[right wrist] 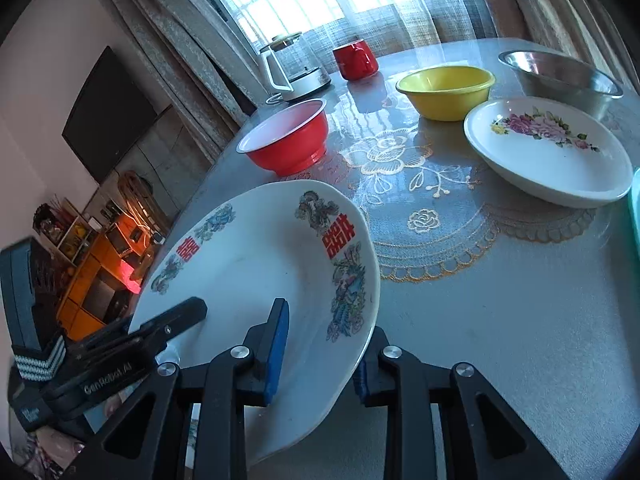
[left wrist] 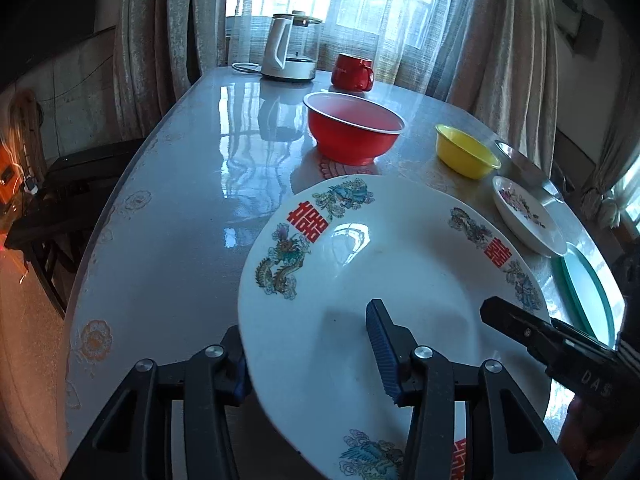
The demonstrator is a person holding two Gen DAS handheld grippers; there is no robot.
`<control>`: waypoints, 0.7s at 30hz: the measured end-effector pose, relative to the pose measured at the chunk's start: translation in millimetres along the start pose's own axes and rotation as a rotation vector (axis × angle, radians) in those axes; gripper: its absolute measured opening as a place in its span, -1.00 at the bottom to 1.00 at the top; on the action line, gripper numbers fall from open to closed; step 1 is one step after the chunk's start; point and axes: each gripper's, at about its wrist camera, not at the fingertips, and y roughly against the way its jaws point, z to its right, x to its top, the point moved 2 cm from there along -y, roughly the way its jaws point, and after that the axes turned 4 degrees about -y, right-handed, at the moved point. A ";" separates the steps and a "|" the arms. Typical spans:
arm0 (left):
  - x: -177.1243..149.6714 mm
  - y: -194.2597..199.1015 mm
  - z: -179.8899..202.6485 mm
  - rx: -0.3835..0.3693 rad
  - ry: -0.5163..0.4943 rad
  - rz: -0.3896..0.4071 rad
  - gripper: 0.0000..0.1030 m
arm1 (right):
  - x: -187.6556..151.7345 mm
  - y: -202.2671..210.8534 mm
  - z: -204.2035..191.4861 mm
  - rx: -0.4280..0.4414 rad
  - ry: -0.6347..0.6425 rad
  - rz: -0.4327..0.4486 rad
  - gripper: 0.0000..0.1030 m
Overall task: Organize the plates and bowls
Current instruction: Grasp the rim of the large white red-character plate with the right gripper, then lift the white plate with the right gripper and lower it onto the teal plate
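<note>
Two tongs work one plate. Left wrist view: your left tongs (left wrist: 316,354) straddle the near-left rim of the big dragon plate (left wrist: 360,264), one pad under the rim, the other blue pad over the plate's inside; whether both pads press on it you can't tell from here. The plate sits at the near part of the surface (left wrist: 180,208). Your right tongs (left wrist: 520,328) come in from the right, over the plate's right rim. Behind the plate: red bowl (left wrist: 354,128), yellow bowl (left wrist: 464,152), small floral plate (left wrist: 528,216), steel bowl (left wrist: 528,164), a teal tray (left wrist: 588,296) at the right edge. Far end: kettle (left wrist: 290,52), red mug (left wrist: 352,72).

Right wrist view: your right tongs (right wrist: 320,354) pinch the dragon plate (right wrist: 256,264) on its near-right rim, blue pad inside, other pad outside underneath, both against the rim. The plate looks tilted, near edge raised off the surface (right wrist: 500,300). Your left tongs (right wrist: 180,316) reach over the plate's left rim. Beyond: red bowl (right wrist: 288,136), yellow bowl (right wrist: 448,88), floral plate (right wrist: 552,152), steel bowl (right wrist: 560,72), red mug (right wrist: 356,60), kettle (right wrist: 292,64).
</note>
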 end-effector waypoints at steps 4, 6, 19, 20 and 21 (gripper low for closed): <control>-3.4 3.4 12.4 -0.049 -0.058 0.004 -0.05 | -10.1 16.4 0.5 -0.037 0.038 0.056 -0.48; -5.4 6.0 21.2 -0.065 -0.090 0.008 -0.08 | -12.0 27.3 3.0 -0.059 0.062 0.092 -0.54; -14.8 11.2 82.1 -0.133 -0.202 0.022 -0.10 | -22.7 76.1 48.5 -0.101 -0.037 0.136 -0.54; -15.5 11.2 86.6 -0.138 -0.211 0.023 -0.10 | -24.1 79.6 51.6 -0.105 -0.044 0.140 -0.54; -17.0 11.5 91.6 -0.144 -0.217 0.025 -0.10 | -25.4 82.1 54.2 -0.110 -0.050 0.144 -0.54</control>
